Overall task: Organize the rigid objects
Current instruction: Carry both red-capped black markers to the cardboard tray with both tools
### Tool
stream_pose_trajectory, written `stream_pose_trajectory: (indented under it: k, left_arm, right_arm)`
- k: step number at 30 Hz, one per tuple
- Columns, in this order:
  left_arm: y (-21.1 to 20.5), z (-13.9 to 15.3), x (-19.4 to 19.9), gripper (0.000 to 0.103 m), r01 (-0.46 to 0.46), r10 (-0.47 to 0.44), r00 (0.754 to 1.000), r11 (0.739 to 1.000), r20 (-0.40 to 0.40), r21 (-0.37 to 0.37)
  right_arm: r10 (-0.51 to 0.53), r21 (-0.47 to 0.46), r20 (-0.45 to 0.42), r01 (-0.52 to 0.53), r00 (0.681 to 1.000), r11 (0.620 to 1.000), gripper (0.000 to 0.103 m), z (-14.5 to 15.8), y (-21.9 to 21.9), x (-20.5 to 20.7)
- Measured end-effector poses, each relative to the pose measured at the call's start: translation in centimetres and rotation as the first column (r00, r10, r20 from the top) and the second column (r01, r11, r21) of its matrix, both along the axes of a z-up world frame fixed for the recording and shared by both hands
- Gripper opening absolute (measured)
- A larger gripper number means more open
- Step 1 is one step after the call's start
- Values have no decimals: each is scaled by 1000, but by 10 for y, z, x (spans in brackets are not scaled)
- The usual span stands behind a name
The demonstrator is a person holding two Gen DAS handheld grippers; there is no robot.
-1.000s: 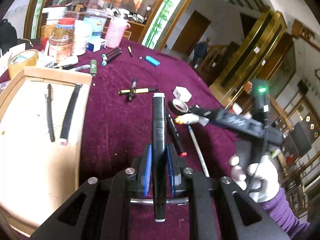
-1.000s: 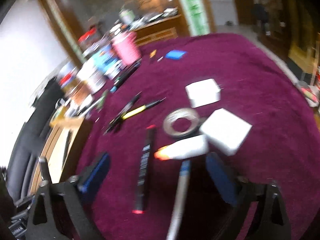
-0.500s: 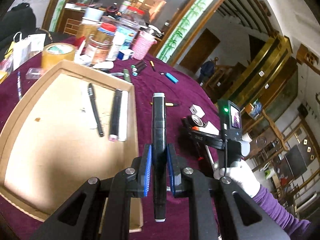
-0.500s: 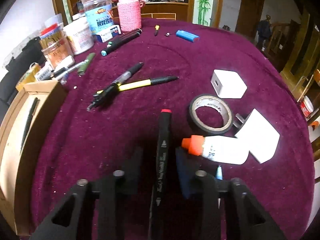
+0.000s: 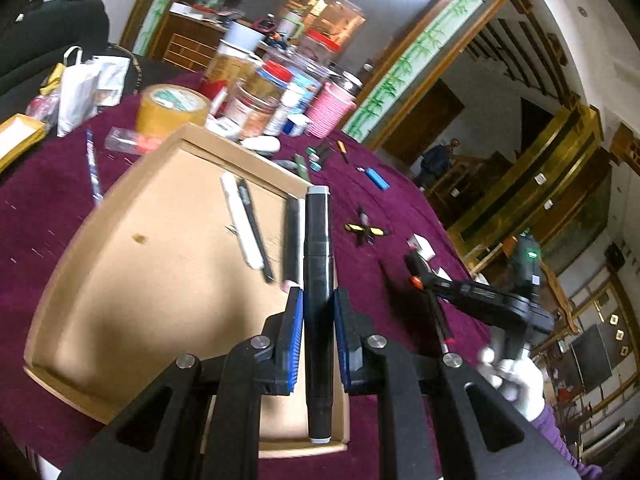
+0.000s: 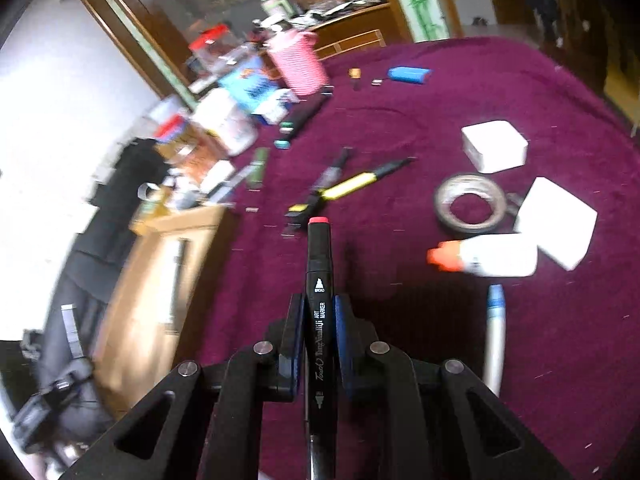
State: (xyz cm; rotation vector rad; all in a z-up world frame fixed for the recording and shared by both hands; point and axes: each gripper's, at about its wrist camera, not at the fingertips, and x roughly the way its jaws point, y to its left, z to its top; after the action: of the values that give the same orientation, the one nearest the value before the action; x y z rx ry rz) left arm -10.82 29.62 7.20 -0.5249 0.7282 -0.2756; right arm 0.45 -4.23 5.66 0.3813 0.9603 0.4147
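Observation:
My left gripper [image 5: 317,300] is shut on a black marker with a grey cap [image 5: 317,248], held above the right edge of the cardboard tray [image 5: 120,280]. The tray holds a white pen [image 5: 241,222], a thin black pen [image 5: 256,236] and a black marker [image 5: 292,240]. My right gripper [image 6: 319,308] is shut on a black art marker with a red cap [image 6: 319,264], lifted over the purple cloth. It also shows in the left wrist view [image 5: 416,280], right of the tray. The tray [image 6: 160,280] lies to the left in the right wrist view.
On the cloth lie a yellow pen [image 6: 352,184], a tape ring [image 6: 470,204], a white glue bottle [image 6: 492,258], white boxes [image 6: 494,146], a silver pen [image 6: 494,340] and a blue lighter [image 6: 408,74]. Jars and a pink cup [image 5: 330,110] stand at the back beside a tan tape roll [image 5: 172,108].
My left gripper carried its marker left, from over the cloth to over the tray's right edge. My right gripper closed on the red-capped marker and lifted it.

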Motion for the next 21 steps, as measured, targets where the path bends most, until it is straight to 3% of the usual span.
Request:
stream_pose_trajectory:
  k: [9, 21]
  left_arm:
    - [40, -8, 51, 14, -49, 61, 991, 993, -117, 105]
    - [59, -40, 123, 14, -16, 57, 963, 988, -262, 156]
  right_arm:
    - [157, 151, -69, -145, 985, 978, 16, 16, 82, 13]
    - [289, 144, -232, -261, 929, 954, 17, -20, 222, 59]
